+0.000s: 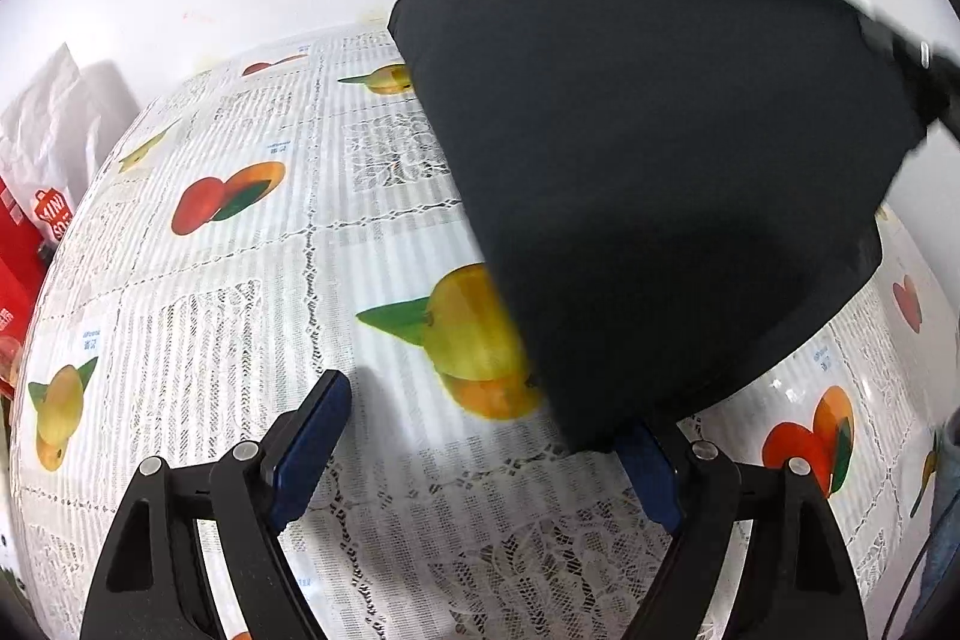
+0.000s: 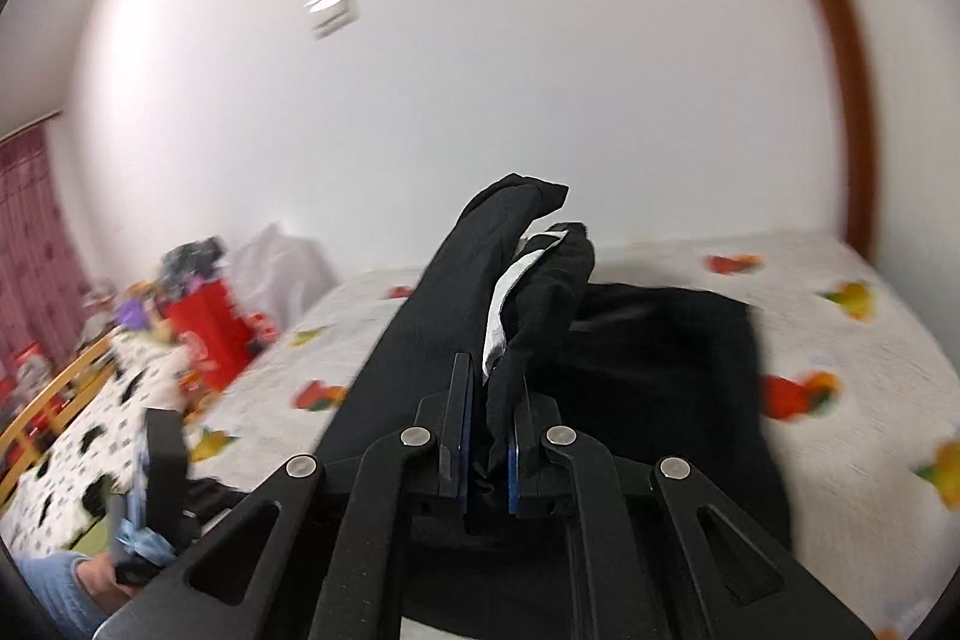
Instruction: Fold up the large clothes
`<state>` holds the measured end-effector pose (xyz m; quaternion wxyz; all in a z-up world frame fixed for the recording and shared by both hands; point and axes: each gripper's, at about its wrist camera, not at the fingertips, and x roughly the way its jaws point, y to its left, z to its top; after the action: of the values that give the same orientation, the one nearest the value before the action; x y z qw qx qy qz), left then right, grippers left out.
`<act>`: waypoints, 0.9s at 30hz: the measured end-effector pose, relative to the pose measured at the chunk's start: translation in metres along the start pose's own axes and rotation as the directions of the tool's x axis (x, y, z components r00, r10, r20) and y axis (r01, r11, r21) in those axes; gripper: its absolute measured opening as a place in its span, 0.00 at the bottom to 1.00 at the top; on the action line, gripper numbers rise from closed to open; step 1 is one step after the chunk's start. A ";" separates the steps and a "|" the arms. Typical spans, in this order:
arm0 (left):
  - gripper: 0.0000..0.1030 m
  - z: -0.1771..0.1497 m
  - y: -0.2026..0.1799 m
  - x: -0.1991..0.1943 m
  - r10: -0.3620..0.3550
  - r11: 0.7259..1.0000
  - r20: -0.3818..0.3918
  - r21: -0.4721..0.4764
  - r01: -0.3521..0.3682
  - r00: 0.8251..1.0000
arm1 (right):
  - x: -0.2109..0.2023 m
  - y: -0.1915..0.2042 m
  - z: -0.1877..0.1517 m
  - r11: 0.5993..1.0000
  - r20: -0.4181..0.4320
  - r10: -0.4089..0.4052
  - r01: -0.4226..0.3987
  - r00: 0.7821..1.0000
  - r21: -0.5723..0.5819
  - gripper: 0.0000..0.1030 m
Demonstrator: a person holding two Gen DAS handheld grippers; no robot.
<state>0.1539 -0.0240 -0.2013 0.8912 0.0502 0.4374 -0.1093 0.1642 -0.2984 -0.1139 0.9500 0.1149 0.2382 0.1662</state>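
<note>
Red boxes [image 2: 207, 334] and a white bag [image 1: 54, 124] crowd the tabletop's [image 1: 210, 340] left edge, beside the wall [image 2: 480, 70]. The fruit-print cloth's near-left stretch lies bare. Black garment [image 1: 660, 172] hangs lifted over the right half, its lower part on the tabletop. Right gripper [image 2: 487, 436] is clamped on a bunched fold. Left gripper [image 1: 480, 454] has jaws apart, one pad [image 1: 648, 472] touching the hem.

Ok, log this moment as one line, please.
right tool: shut on black garment, lifting it | left tool: open, empty | garment partly off fruit-print tablecloth
</note>
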 end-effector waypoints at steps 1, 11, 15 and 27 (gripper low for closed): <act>0.81 0.001 -0.001 0.000 0.000 1.000 -0.001 0.001 0.000 1.000 | -0.003 -0.010 -0.007 0.999 -0.012 -0.043 0.043 0.999 0.019 0.08; 0.79 0.011 -0.013 -0.002 -0.117 0.993 -0.001 -0.014 0.117 0.993 | 0.018 -0.070 -0.052 0.968 -0.218 -0.135 0.175 0.967 0.180 0.36; 0.79 0.012 -0.032 0.006 -0.101 0.995 -0.013 0.007 0.101 0.995 | 0.034 -0.069 -0.051 0.971 -0.259 -0.122 0.169 0.958 0.167 0.44; 0.81 0.016 -0.059 0.010 -0.006 0.999 -0.018 0.048 0.007 1.000 | -0.007 -0.060 -0.014 0.995 -0.020 -0.067 0.068 0.998 0.069 0.07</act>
<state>0.1581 -0.0853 -0.1987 0.8855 0.0711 0.4427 -0.1222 0.1671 -0.3538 -0.1407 0.9483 0.1384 0.2561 0.1267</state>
